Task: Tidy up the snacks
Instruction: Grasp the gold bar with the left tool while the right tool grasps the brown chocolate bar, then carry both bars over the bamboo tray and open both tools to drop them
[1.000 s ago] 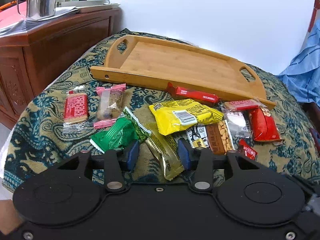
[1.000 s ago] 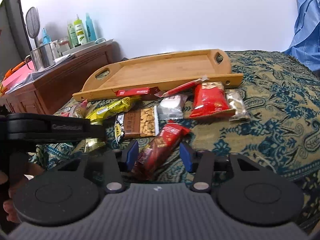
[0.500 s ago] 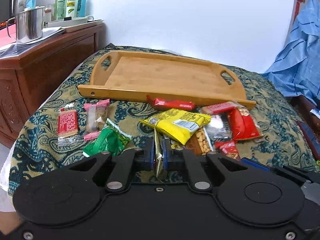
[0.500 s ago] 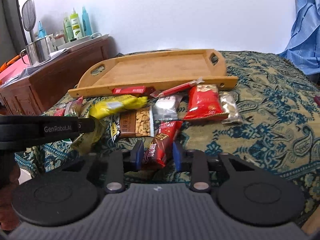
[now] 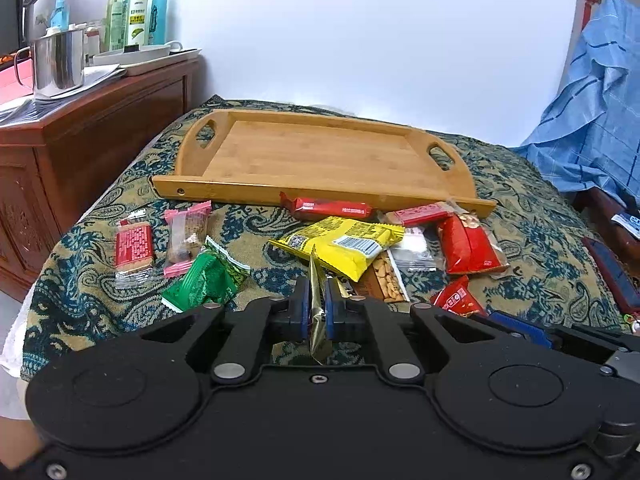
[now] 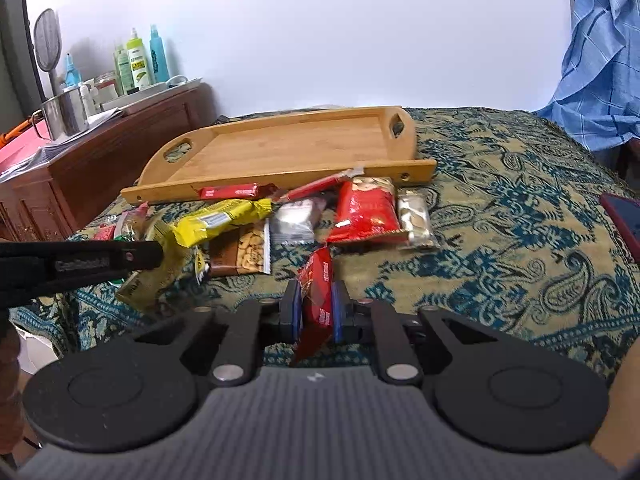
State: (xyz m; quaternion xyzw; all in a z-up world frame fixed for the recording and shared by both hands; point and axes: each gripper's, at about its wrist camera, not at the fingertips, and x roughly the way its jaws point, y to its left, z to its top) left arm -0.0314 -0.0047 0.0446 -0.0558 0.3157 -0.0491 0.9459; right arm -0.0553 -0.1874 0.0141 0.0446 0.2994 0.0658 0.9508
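Left gripper (image 5: 318,312): pressed together on a gold-green packet (image 5: 317,300), which stands on edge between the blue pads, its tip poking up toward 12 o'clock.
Right gripper (image 6: 316,310): pinching a dark red packet (image 6: 318,292) near its lower end; the wrapper leans up and slightly toward 1 o'clock.
Tray (image 5: 320,196): a bamboo tray with nothing in it, lying at 12 o'clock beyond the loose snacks, its near rim touching a red bar (image 5: 332,208).
Loose snacks: a yellow bag (image 5: 344,244) at 1 o'clock of the left gripper, a green packet (image 5: 208,280) at 10 o'clock, two pink-red packets (image 5: 134,246) further toward 10 o'clock, a red peanut bag (image 5: 468,246) toward 2 o'clock.
Step in hand: likely carrying both packets to the tray.
Doing it well: lift each packet high enough to pass over the yellow bag and the tray's raised rim before going forward; set down on separate sides so the grippers do not meet.
Grip risk: both wrappers are slick and held by a thin edge, so they may swing or slip.
Edges: the cloth-covered surface (image 6: 500,208) drops off at 9 o'clock toward a wooden cabinet (image 5: 100,140); a phone (image 6: 624,220) lies at 3 o'clock in the right view.
Open room: bare cloth toward 2 o'clock of the right gripper; the tray floor is wide and free.
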